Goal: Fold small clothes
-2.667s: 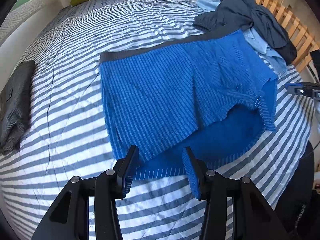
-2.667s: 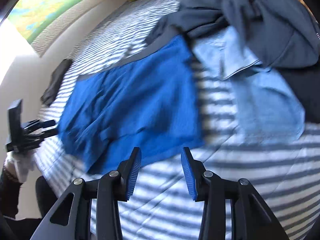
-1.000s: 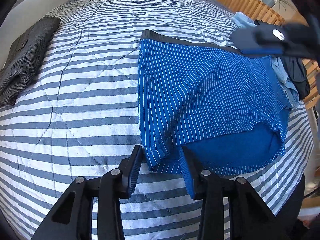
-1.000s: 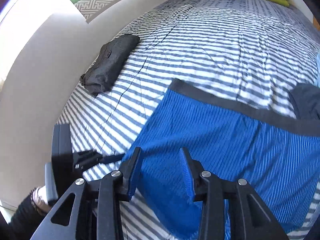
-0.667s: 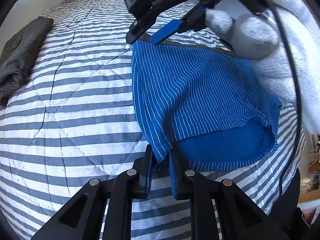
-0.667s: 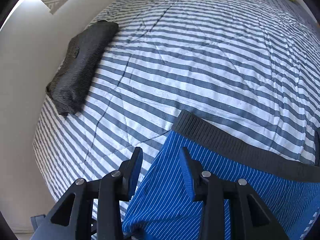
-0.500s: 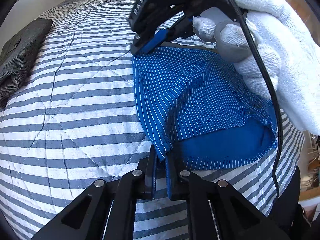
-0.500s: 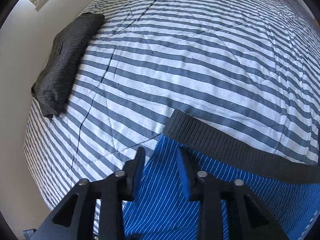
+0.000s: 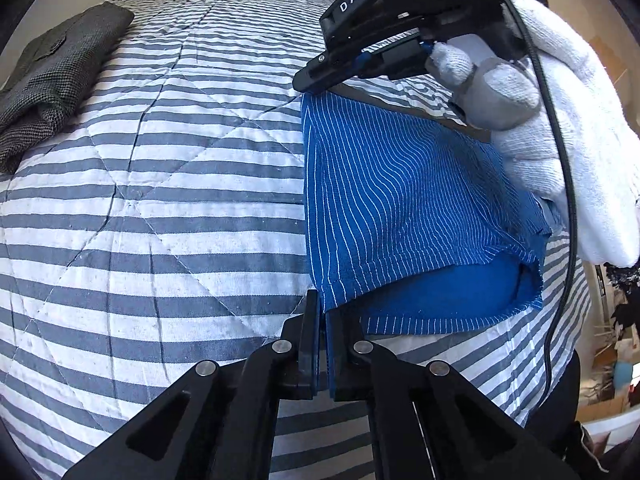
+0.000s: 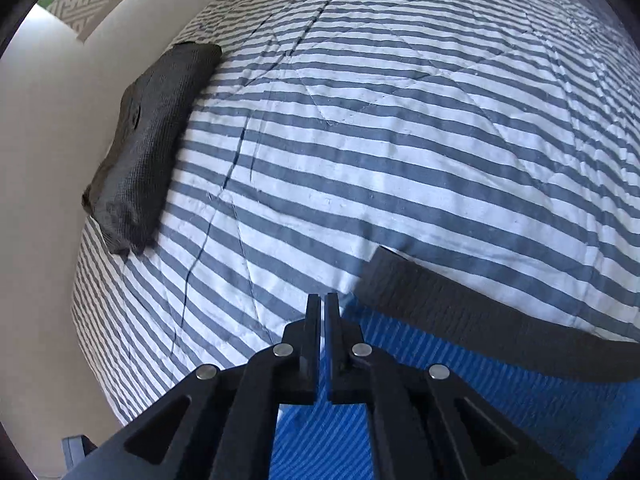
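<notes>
A second ago both pairs of jaws stood wide; now the left gripper (image 9: 323, 308) is clamped on the hem corner of the blue striped boxer briefs (image 9: 404, 208) lying on the striped bed quilt (image 9: 160, 208). The right gripper (image 10: 323, 304), narrow and easing apart, has come down to the waistband (image 10: 460, 312) corner, cloth between its jaws.

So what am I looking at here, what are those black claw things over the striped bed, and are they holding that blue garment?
They are hand-held grippers with two fingers each; a person carries one in each hand, and each has a camera looking along its fingers. The left gripper is shut on the bottom corner of the blue striped shorts, which lie on the striped quilt. That view also shows the right gripper, in a white-gloved hand, at the dark waistband corner, its jaws opening slightly with the cloth still between them. A folded grey garment lies at the bed's edge.
</notes>
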The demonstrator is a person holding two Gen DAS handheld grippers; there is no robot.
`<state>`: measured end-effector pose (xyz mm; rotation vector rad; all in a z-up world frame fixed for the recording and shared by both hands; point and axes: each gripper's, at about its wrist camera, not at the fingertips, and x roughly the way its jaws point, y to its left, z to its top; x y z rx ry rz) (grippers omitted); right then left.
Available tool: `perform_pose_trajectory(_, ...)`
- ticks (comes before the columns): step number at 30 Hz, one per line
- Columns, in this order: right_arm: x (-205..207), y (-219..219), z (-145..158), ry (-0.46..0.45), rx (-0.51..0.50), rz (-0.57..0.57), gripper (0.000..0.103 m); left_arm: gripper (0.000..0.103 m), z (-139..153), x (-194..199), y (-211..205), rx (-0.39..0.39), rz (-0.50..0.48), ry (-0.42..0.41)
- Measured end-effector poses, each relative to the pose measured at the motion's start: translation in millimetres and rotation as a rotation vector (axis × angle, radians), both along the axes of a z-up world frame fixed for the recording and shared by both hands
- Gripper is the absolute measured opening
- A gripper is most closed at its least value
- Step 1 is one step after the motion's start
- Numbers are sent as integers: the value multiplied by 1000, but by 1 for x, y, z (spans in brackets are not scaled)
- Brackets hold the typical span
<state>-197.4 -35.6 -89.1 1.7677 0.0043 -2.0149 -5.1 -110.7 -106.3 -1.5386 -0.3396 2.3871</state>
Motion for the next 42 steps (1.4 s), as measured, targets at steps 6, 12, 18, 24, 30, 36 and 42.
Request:
perform_pose_trajectory(6, 0, 1, -14, -26, 110, -3, 30, 2, -2, -4, 1, -9, -11, 5)
perform_pose_trajectory(12, -6, 9, -17, -37, 38, -40, 1, 1, 9, 15, -3, -13, -14, 41)
perform_pose_trajectory(18, -19, 7, -27, -117, -107, -42, 1, 2, -4, 13, -26, 22, 45, -2)
perform_pose_trajectory(24, 26, 40, 48, 24, -162, 86, 8, 17, 9, 24, -18, -31, 11, 10)
perform_pose_trajectory(30, 97, 163, 88, 110, -163, -13, 9, 17, 45, 33, 17, 11, -67, 34)
perform_pose_trajectory(36, 166, 289, 41, 11, -221, -279, 12, 23, 82, 22, 134, 5, -261, 86)
perform_pose_trajectory(42, 177, 333, 26, 21, -217, -369, 12, 24, 72, -9, 230, -49, -397, 44)
